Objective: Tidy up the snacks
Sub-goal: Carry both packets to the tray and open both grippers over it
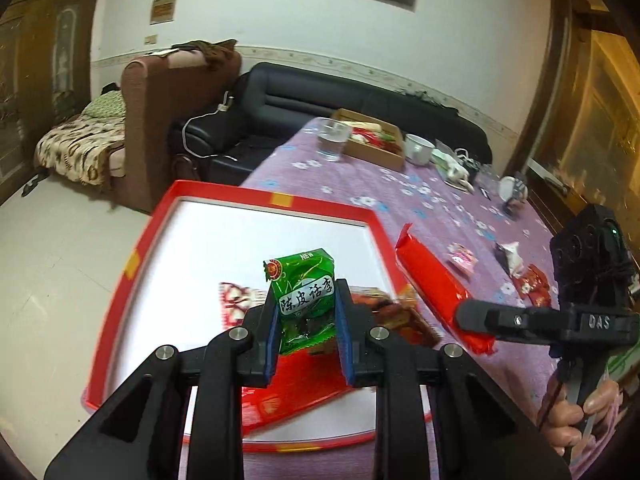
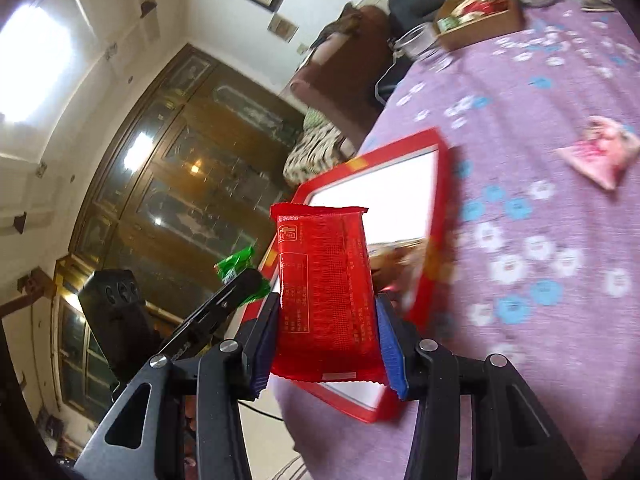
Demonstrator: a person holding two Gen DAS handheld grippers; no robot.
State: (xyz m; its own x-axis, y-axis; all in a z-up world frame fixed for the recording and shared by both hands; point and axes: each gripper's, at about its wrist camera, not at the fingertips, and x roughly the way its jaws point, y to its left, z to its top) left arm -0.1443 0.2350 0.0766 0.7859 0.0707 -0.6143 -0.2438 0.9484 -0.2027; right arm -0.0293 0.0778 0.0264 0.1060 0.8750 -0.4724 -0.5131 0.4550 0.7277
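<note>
Pinched between left gripper (image 1: 306, 320) pads: green snack pouch (image 1: 304, 300), held above red tray (image 1: 224, 194). Right gripper (image 2: 326, 344) clamped on red snack packet (image 2: 326, 292) at lower half, beside tray. Both judged light, crinkly, slippery film; contents likely crushable; mid-body hold preferred. Purple floral tablecloth (image 1: 400, 196) soft, cluttered: loose snacks (image 1: 462, 258), glass (image 1: 332, 138), cardboard box (image 1: 376, 148). Black sofa (image 1: 320, 96) behind.

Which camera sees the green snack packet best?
The left wrist view: the green packet sits front and centre, pinched in the left gripper, label readable. The right wrist view shows only a bit of it, off to the side, behind a black finger.
</note>
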